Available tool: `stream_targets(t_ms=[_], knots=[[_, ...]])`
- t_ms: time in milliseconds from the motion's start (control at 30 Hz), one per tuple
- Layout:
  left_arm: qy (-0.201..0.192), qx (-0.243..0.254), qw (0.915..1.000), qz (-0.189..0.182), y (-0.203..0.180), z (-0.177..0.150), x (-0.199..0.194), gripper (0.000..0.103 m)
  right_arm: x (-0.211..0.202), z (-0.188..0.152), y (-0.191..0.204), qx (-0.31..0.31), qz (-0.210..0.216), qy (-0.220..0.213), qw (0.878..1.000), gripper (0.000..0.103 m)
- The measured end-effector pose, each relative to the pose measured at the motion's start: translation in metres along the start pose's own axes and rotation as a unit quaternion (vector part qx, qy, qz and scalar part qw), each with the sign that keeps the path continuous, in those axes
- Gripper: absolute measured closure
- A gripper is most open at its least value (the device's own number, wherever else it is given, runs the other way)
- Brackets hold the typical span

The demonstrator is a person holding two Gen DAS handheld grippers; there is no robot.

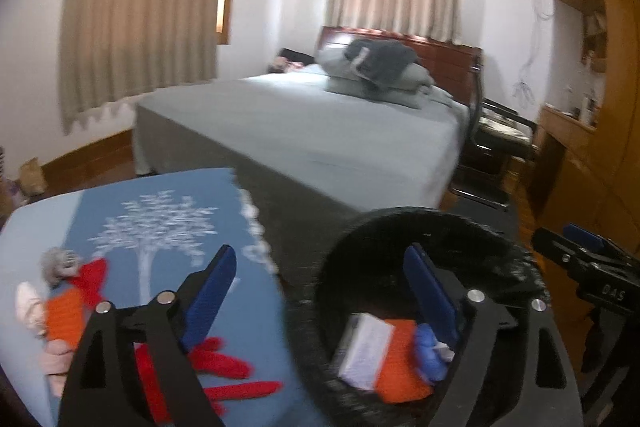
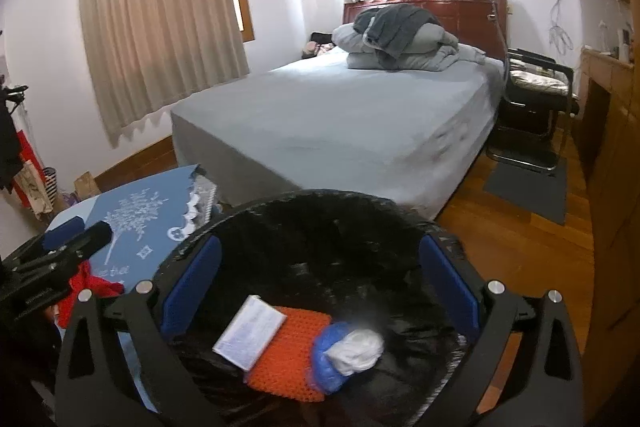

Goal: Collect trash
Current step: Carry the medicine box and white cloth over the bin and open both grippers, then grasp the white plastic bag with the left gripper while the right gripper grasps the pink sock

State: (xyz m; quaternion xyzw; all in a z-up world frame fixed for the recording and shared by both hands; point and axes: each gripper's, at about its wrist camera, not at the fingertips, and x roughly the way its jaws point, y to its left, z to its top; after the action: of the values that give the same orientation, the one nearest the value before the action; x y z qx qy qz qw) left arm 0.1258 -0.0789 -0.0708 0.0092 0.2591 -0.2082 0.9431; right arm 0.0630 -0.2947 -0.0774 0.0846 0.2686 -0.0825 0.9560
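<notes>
Hovering wide open and empty over the black woven bin (image 2: 320,227), the right gripper (image 2: 320,291) should retreat; the left gripper (image 1: 320,291), jaws also spread, should take the red knitted piece (image 1: 224,367) at seven o'clock.

Left of your right claw (image 2: 320,287) you have the blue cloth-covered table (image 1: 168,195), with the red knitted piece (image 1: 224,367) and an orange knitted item (image 1: 64,315) lying directly on it; the wooden floor (image 2: 520,239) carries the black bin (image 2: 320,211).

A grey bed (image 2: 340,115) with piled bedding (image 2: 400,43) stands beside beige curtains (image 2: 160,23).
</notes>
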Motion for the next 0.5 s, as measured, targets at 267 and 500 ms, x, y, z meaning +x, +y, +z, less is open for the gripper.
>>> stream_targets(t_ms=[267,500], knots=[[-0.009,-0.023,0.9961,0.084,0.063,-0.009,-0.030,0.014,0.018,-0.001,0.063,-0.025,0.060,0.016,0.998,0.006],[-0.003,-0.042,0.9872,0.154,0.117,-0.028,-0.054,0.013,0.035,-0.004,0.127,-0.059,0.112,0.032,0.991,0.006]])
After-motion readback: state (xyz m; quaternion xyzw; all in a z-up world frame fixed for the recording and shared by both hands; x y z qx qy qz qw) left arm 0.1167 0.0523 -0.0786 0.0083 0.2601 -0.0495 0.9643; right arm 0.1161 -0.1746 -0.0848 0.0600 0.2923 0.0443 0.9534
